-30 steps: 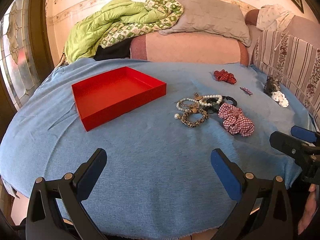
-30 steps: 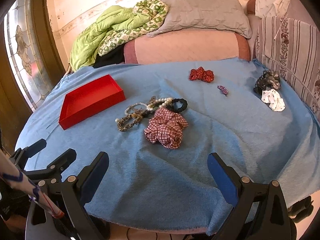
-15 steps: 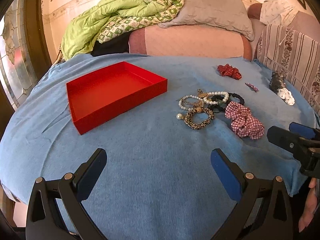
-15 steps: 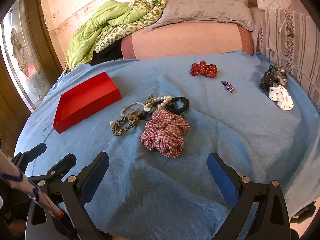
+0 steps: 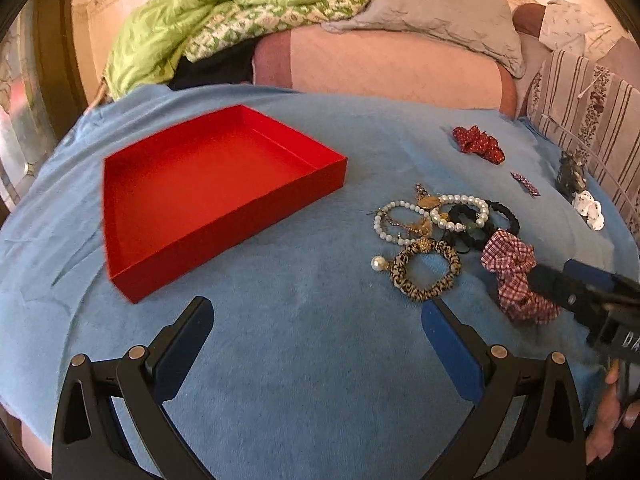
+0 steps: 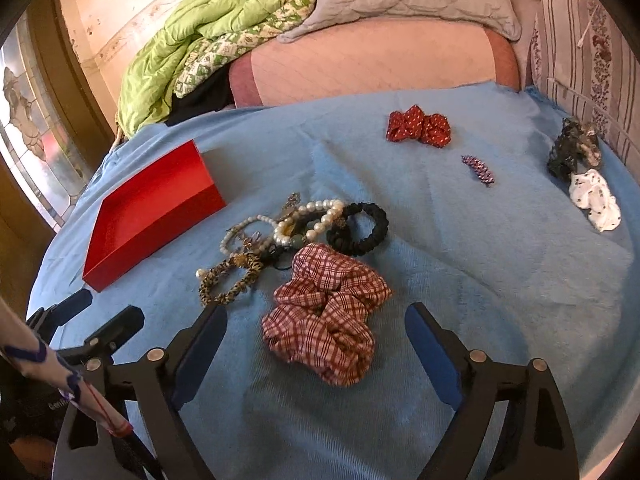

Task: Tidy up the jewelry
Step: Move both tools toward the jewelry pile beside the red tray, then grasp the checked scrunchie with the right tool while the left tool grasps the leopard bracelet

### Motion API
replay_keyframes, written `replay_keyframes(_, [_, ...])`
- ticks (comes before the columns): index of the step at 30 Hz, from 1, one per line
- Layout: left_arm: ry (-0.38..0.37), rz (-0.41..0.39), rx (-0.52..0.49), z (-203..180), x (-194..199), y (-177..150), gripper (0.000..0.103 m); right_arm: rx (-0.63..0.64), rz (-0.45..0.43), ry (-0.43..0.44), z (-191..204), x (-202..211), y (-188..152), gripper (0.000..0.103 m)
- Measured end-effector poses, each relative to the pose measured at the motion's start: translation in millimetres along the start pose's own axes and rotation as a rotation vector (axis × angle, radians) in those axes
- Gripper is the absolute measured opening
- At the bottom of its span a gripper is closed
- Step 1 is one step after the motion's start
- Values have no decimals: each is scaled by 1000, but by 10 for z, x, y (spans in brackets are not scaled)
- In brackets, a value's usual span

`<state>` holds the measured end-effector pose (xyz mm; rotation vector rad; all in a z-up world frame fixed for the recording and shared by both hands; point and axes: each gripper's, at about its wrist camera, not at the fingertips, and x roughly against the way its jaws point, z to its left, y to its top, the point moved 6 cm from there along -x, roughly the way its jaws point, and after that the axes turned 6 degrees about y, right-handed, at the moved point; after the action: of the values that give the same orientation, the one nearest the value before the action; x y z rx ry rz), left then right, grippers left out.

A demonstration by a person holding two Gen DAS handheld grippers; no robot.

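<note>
An empty red tray (image 5: 200, 184) sits on the blue cloth, also in the right wrist view (image 6: 148, 216). To its right lies a pile of pearl bracelets (image 5: 460, 210), a leopard-print bracelet (image 5: 426, 276), a black scrunchie (image 6: 358, 228) and a red plaid scrunchie (image 6: 324, 320). My left gripper (image 5: 316, 320) is open and empty over bare cloth in front of the tray. My right gripper (image 6: 316, 328) is open, its fingers on either side of the plaid scrunchie, just short of it.
A red dotted bow (image 6: 418, 128), a small purple clip (image 6: 478, 170), a dark scrunchie (image 6: 572, 148) and a white scrunchie (image 6: 596, 200) lie farther right. A sofa with a green quilt (image 5: 224, 12) and pillows stands behind the table.
Both grippers have moved forward over the cloth. The right gripper has closed in on the plaid scrunchie; the left is nearer the tray and bracelets.
</note>
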<state>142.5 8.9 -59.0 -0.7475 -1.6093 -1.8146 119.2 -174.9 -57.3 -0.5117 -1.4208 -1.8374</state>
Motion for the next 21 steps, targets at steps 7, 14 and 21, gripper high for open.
replay_keyframes(7, [-82, 22, -86, -293, -220, 111, 103, -5, 65, -35, -129, -257, -35, 60])
replay_keyframes(14, [-180, 5, -154, -585, -258, 97, 86, -38, 43, -28, -231, -245, -25, 20])
replay_keyframes(21, [-232, 7, -211, -840, -306, 113, 64, -97, 24, -23, -331, -208, 5, 19])
